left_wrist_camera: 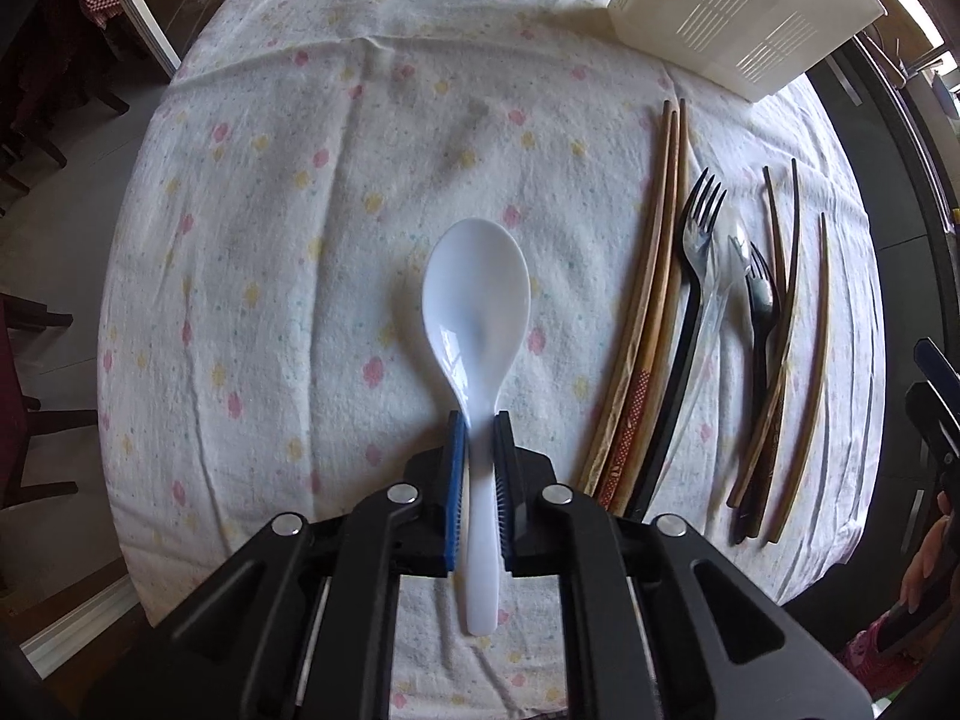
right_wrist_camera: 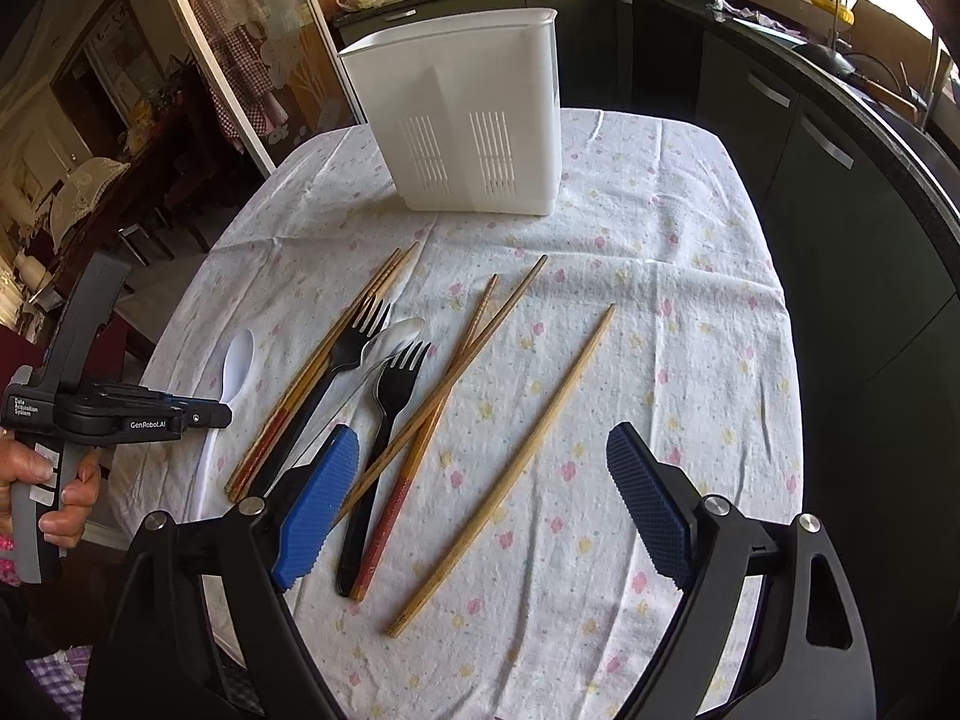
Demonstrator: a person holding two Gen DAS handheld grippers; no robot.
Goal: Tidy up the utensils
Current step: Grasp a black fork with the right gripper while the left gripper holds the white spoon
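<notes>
One white plastic soup spoon on the flowered tablecloth, handle clamped by left gripper. Right: two black plastic forks, six wooden chopsticks. Far: one white slotted caddy. Right gripper wide apart, empty.

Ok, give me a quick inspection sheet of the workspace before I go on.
Surface: table under a flowered cloth, creased.
Job's things: white spoon; white caddy upright at the far end; chopsticks, two black forks and a clear spoon lying loose in a row.
Clutter: nothing seen.
Grippers: left gripper shut on the white spoon's handle; right gripper open above the chopsticks, holding nothing.
Cables: nothing seen.
Surroundings: kitchen counter, glass door.
</notes>
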